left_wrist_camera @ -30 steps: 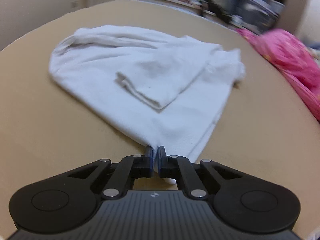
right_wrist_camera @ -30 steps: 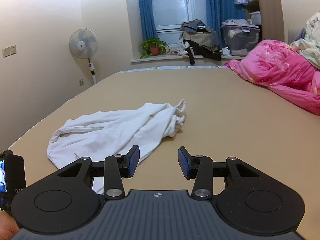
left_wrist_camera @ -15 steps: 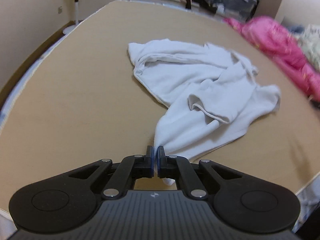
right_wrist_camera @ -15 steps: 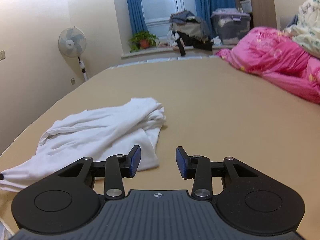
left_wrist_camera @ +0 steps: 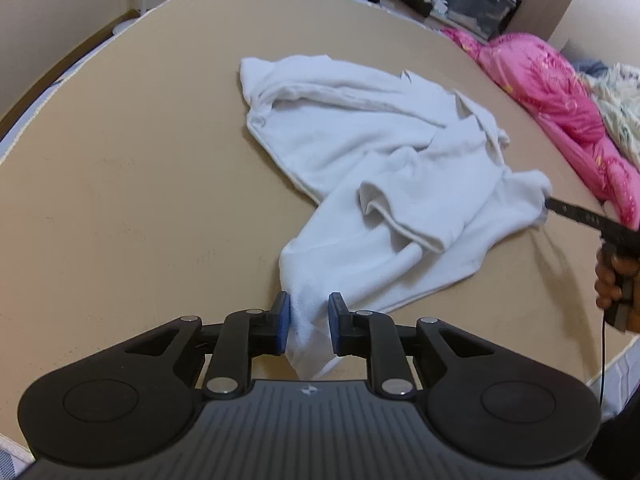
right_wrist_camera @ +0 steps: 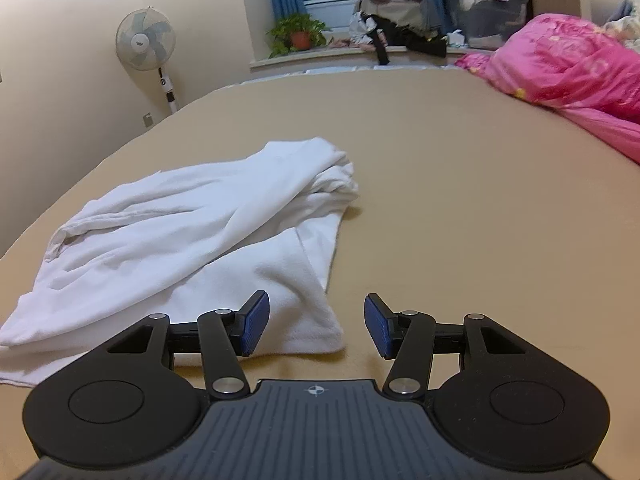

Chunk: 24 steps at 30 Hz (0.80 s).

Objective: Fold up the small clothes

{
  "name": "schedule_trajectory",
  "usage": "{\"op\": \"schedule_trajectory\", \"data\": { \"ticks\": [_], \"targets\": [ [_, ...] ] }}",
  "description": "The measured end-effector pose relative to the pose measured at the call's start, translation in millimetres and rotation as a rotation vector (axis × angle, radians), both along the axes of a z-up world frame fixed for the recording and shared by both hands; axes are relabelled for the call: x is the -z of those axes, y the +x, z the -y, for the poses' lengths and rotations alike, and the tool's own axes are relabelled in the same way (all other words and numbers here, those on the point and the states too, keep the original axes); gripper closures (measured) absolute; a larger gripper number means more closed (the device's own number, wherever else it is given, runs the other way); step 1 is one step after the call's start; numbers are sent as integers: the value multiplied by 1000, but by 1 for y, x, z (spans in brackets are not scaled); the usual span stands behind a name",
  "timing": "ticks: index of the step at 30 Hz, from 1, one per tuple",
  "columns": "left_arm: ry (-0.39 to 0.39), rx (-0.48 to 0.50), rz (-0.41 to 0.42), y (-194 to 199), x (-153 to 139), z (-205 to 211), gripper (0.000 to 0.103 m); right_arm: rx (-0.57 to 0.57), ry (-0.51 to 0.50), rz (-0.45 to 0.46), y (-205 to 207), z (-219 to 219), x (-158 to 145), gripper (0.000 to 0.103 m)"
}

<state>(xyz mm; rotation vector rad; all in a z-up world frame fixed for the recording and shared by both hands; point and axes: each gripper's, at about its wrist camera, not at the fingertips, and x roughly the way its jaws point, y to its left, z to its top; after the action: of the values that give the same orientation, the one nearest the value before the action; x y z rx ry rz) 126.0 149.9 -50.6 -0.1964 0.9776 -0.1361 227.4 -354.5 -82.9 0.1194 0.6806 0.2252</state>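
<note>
Left wrist view: spreading stage, not yet folding, by the look of it. Left claw (left_wrist_camera: pixel 308 328) just been opening, blue pads parted, with the near corner of the crumpled white knit garment (left_wrist_camera: pixel 384 168) lying between them; no clear pressing on the cloth, so counted as released (left pad very close to the fabric, contact hard to rule out). Garment sprawled on the tan bed surface (left_wrist_camera: pixel 140 200), bunched in the middle, one short sleeve turned over on top, a long ridge running to the far left end. At the far right corner, the right claw's dark finger (left_wrist_camera: pixel 576 214) reaching to the cloth edge, a hand (left_wrist_camera: pixel 614 276) behind it on the grip. Rumpled pink quilt (left_wrist_camera: pixel 556 92) well apart at the right.

Right wrist view: right claw (right_wrist_camera: pixel 316 328) wide apart and empty, jaws just been opening further, hovering just short of the garment's near corner, which lies flat on the bed below and slightly left of the gap. Cloth thick, soft, doubled over itself, upper layer rolled toward the far end.

Next move, as a judgement: lower the right claw over that near corner, close on a single layer if possible, then draw it outward to flatten the piece. Risk of catching both layers and dragging the whole heap.
</note>
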Motion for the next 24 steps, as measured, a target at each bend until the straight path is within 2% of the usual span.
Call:
{"op": "schedule_trajectory", "data": {
  "ticks": [2,4,5,6,7,12,18,21,24],
  "targets": [
    [4,0,-5,1,4,-1,82,-11,10,-6,6,-4,5,49],
    [9,0,-6,1,6,-3,84,-25,14,-7,9,-8,8,72],
    [8,2,-6,0,6,-3,95,-39,15,-6,9,-11,8,98],
    [9,4,-5,0,5,-3,100,-39,17,-2,7,-12,5,97],
    [9,5,1,-1,4,-3,101,-30,21,6,3,-12,-1,97],
    [-29,9,77,-19,-14,-9,102,-22,74,44,-31,5,-53,99],
    [-84,81,161,-67,-44,-12,103,31,174,60,-115,48,-112,100],
    [-110,119,151,-100,-52,-17,103,55,233,42,-168,76,-128,101],
    [-99,159,96,-126,-43,-18,103,59,232,-1,-216,87,-129,101]
  ]
}}
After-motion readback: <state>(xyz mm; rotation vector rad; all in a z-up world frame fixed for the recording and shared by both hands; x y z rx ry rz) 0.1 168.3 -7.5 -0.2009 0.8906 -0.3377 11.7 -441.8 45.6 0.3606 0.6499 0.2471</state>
